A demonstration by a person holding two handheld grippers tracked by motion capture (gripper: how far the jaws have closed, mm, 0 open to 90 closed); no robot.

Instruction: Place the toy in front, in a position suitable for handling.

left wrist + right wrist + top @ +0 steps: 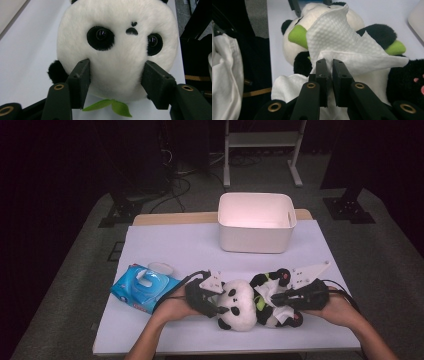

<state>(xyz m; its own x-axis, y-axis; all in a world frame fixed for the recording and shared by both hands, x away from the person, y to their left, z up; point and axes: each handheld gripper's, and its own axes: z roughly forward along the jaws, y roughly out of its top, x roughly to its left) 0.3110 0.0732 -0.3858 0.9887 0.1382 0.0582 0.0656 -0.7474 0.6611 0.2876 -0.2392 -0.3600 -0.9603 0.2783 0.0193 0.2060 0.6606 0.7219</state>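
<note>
A black and white panda plush [239, 304] lies on the white table near its front edge. My left gripper [216, 306] comes in from the left, and in the left gripper view [116, 65] its pads press against both cheeks of the panda's head [117, 42], below the eyes. A green leaf [112, 105] sticks out under the chin. My right gripper [278, 297] reaches in from the right, over the panda's body. Its jaws [329, 62] are shut on a white wet wipe [337, 40] that drapes over the plush [377, 32].
A blue pack of wipes [145, 287] with its lid flipped open lies to the left of my left hand. A white plastic bin [256, 222] stands at the back of the table [175, 247]. Beyond it stand a metal rack and cables on the floor.
</note>
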